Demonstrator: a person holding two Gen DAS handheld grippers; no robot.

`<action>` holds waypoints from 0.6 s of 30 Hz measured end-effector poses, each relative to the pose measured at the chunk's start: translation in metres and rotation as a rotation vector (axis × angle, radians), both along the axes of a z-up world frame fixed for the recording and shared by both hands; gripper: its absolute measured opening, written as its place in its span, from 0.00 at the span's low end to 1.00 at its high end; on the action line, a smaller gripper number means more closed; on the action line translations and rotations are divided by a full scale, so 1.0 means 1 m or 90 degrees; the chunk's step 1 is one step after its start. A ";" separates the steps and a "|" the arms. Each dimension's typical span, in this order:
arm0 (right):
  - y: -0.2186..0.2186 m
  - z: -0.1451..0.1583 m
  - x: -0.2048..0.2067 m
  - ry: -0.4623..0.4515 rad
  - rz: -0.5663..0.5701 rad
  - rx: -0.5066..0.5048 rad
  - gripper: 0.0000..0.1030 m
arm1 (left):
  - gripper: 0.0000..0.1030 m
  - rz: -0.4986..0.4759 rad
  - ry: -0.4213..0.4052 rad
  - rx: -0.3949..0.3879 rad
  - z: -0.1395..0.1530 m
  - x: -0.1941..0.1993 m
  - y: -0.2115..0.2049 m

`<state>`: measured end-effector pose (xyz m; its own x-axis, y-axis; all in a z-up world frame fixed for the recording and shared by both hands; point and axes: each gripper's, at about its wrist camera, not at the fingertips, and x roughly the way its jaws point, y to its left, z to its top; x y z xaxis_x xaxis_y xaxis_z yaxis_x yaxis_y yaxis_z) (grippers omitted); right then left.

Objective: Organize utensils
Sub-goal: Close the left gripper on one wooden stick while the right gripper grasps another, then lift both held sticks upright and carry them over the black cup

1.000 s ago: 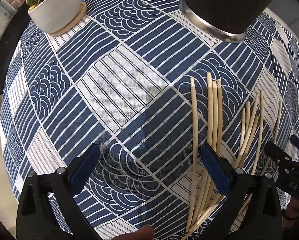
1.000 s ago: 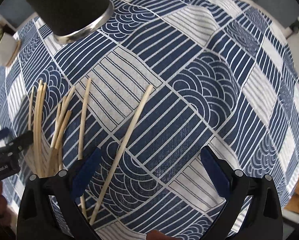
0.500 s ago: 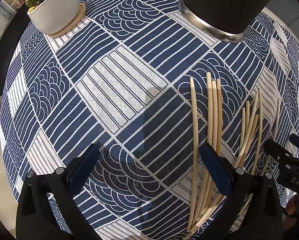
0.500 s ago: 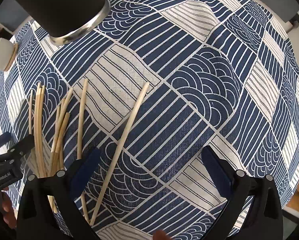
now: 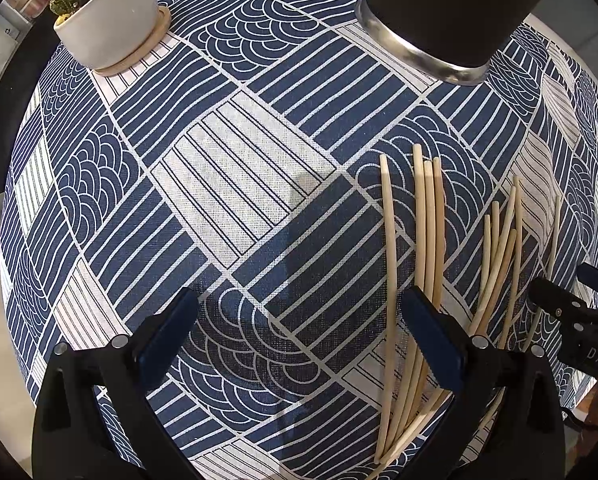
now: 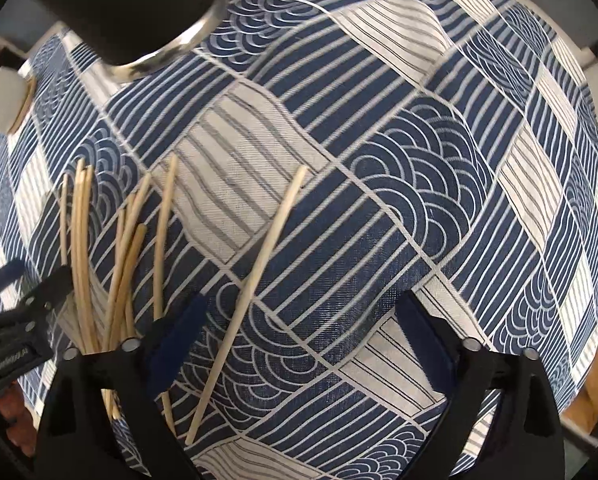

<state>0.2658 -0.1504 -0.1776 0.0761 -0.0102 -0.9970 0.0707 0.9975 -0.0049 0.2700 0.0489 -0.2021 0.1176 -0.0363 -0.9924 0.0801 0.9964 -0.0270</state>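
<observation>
Both grippers are spread wide, holding nothing. The stray chopstick (image 6: 259, 276) lies apart from the main chopstick pile (image 6: 99, 264), on the side away from the potted cactus (image 5: 107, 12). Its long axis runs diagonally toward the black holder (image 6: 139, 8), right between the right gripper (image 6: 299, 344) fingers, so I'd say right's nearer than the left gripper (image 5: 299, 344).

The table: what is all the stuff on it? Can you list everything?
Chopsticks: about eleven, pale wood, lying loose on the cloth; one lone chopstick lies apart from the rest.
Holder cup: one, black with a silver base band, standing beyond the chopsticks.
Cactus pot: one, white with a green cactus, far corner.
Coaster: one, tan, under the pot.
Tablecloth: one, navy and white patterns, covering the table.
Left gripper: black with blue pads, open, empty.
Right gripper: black with blue pads, open, empty, above the lone chopstick.
</observation>
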 end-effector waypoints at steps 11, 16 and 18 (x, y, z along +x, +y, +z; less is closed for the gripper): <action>-0.007 0.015 0.005 -0.016 0.021 0.015 0.18 | 0.80 -0.010 0.000 -0.004 0.007 -0.007 0.003; -0.027 0.018 0.004 -0.024 -0.006 0.032 0.04 | 0.24 -0.030 0.013 -0.006 0.021 -0.013 0.010; -0.032 0.019 0.004 -0.031 -0.013 0.044 0.04 | 0.11 -0.036 0.020 -0.009 0.023 -0.015 0.010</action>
<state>0.2694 -0.1822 -0.1588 0.1257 0.0570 -0.9904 0.0898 0.9936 0.0685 0.2545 0.0592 -0.1795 0.0834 -0.0559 -0.9949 0.1349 0.9899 -0.0443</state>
